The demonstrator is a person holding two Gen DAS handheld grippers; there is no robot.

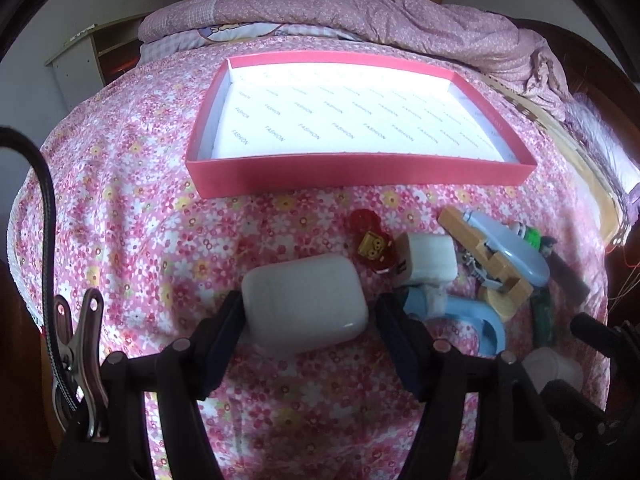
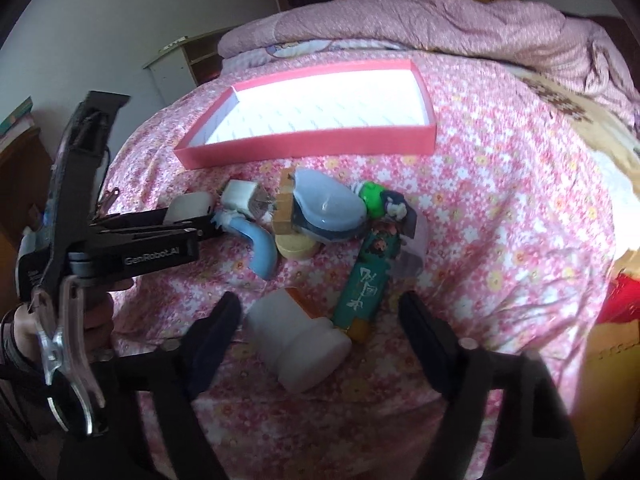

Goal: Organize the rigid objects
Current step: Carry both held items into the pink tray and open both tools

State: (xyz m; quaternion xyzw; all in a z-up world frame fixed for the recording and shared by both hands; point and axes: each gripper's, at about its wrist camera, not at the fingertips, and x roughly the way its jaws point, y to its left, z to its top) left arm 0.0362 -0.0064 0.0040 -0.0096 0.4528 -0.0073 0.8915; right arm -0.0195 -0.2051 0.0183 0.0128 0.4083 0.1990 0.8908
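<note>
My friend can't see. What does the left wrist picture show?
The left tool is open around a white rounded case on a flowery bedsheet. Beside it lies a pile of small things, and behind sits an empty red tray.

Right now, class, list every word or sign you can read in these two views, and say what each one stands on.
"FASHION", repeated in rows: white lining of the red box.
"GenRobot.AI": black body of the left tool.
White brush-style characters: green lighter; too blurred to read.
Nothing else carries readable text.
</note>
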